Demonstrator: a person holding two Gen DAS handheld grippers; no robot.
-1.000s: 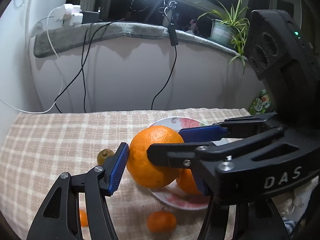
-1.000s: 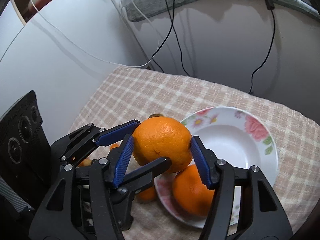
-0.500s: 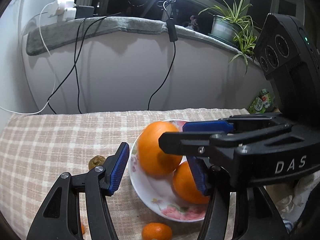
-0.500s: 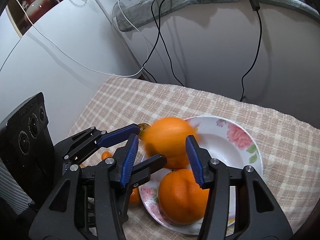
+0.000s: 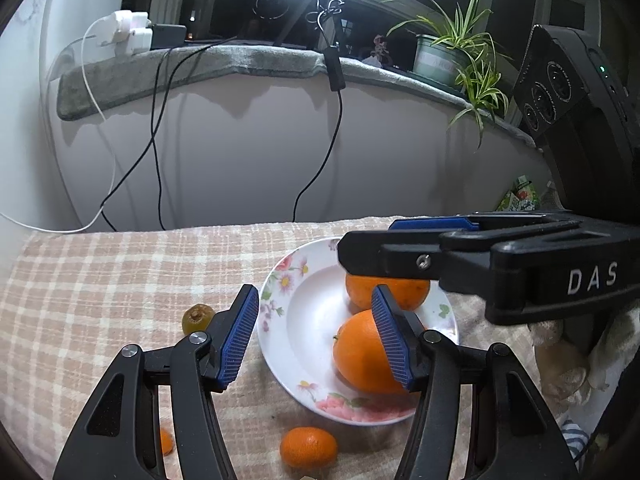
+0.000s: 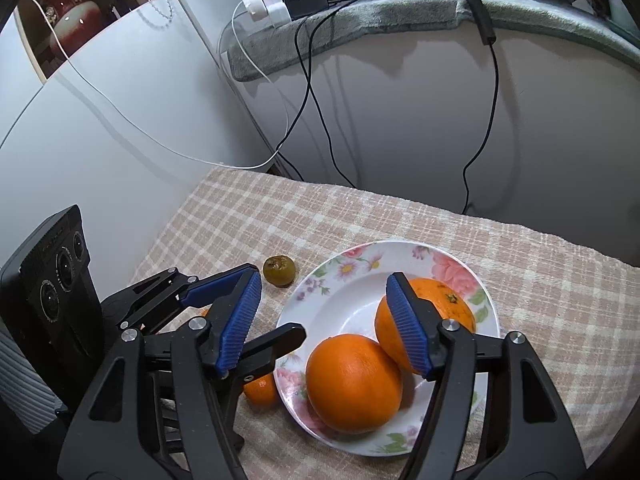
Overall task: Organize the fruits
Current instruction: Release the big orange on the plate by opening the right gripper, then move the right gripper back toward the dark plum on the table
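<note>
Right gripper (image 6: 324, 320) spread wide, grasping nothing, above floral plate (image 6: 340, 264) holding two oranges (image 6: 354, 384); left gripper (image 5: 316, 336) likewise spread wide, empty, touching nothing

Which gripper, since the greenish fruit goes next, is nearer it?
Left. The left gripper hangs just beside the greenish fruit; the right gripper is over the plate.
</note>
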